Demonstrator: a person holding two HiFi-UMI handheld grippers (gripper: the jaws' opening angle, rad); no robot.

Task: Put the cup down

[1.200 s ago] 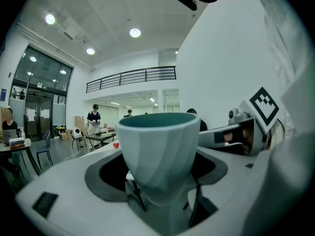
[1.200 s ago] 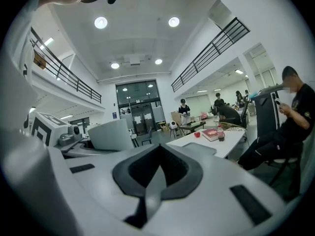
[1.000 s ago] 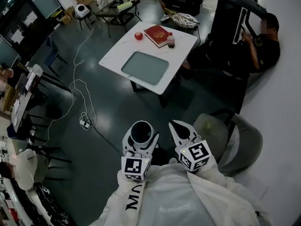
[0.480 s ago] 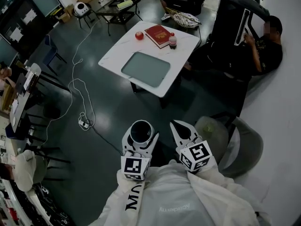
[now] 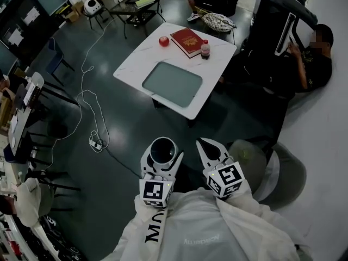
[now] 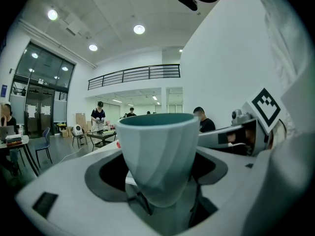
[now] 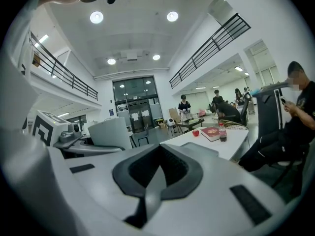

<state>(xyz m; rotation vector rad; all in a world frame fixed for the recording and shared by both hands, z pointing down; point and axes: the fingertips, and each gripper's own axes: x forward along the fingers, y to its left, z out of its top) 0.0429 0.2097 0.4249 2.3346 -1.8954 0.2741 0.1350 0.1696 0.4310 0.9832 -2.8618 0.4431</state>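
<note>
Floor [image 5: 125,129], dark grey and glossy, fills most of the head view, with a thin white cable [image 5: 87,99] snaking across it at the left. A low white square table [image 5: 136,64] with a grey inset panel [image 5: 172,82] stands well ahead of both grippers. Beyond its far right corner a person in dark clothes [image 5: 312,64] sits against the wall.

The left gripper [image 6: 160,181], held close to the person's body, has its jaws clamped on the lower part of a pale grey faceted cup with a teal inside [image 6: 157,151]. The cup stands upright in the air, well short of the table. Just beside it, the right gripper [image 7: 157,173] holds nothing, its jaws pressed together.

On the table's far edge lies a red hardcover book [image 5: 188,41], with a small dark bottle [image 5: 205,49] just to its right and a red apple [image 5: 163,41] to its left.
</note>
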